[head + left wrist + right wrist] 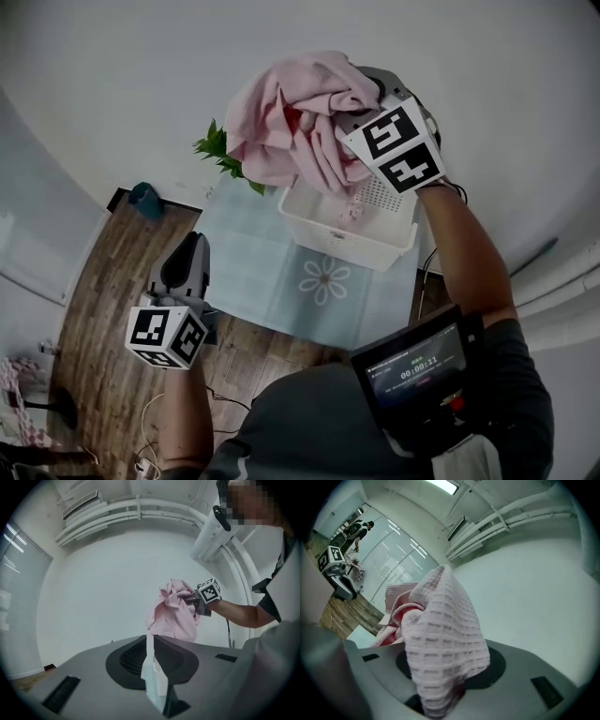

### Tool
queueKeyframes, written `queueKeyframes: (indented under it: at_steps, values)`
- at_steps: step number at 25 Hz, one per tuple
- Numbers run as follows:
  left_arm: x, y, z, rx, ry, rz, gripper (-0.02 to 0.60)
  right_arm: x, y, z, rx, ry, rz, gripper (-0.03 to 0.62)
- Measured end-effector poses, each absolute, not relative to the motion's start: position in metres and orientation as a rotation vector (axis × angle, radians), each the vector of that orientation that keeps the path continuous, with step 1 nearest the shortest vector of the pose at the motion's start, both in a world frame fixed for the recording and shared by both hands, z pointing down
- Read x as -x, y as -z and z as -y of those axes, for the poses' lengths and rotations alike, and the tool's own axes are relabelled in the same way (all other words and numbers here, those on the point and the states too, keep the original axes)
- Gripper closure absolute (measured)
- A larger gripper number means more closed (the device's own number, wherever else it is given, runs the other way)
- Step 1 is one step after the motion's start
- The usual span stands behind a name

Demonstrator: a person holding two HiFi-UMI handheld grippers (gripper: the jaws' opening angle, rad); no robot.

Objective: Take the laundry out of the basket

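A bundle of pink laundry [291, 117] hangs in the air above the white perforated basket [328, 230]. My right gripper [354, 124] is shut on it from the right. In the right gripper view the waffle-weave cloth [440, 639] fills the jaws of that gripper [440, 693] and hides its fingertips. The left gripper view shows the pink bundle [171, 616] and the right gripper [194, 599] across the room. My left gripper [183, 261] hovers low at the left, well apart from the basket. Its jaws [150, 639] are closed to a thin slit with nothing held; the basket [153, 677] shows through the slit.
The basket stands on a pale blue mat with a flower print [281, 272], laid on a wooden floor [103, 309]. A green plant [220, 150] sits behind the basket, by the white wall. A teal object [145, 199] lies at the mat's far left. A timer screen [417, 370] hangs on my chest.
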State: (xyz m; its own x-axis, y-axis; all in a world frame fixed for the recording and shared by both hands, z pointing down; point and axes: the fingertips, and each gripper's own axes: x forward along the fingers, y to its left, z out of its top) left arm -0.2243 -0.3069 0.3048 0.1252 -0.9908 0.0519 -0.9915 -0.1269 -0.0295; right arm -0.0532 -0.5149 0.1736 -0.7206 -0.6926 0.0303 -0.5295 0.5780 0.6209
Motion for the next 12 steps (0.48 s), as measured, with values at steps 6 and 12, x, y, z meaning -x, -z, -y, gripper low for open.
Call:
queueKeyframes:
  at_steps: [6, 12]
  values:
    - [0.266, -0.282, 0.261, -2.316, -0.054, 2.154, 0.531, 0.090, -0.106, 0.473, -1.021, 0.928, 2.632, 0.407]
    - [0.315, -0.264, 0.202, -2.230, -0.010, 2.268, 0.531, 0.147, -0.056, 0.410, -0.937, 0.995, 2.750, 0.407]
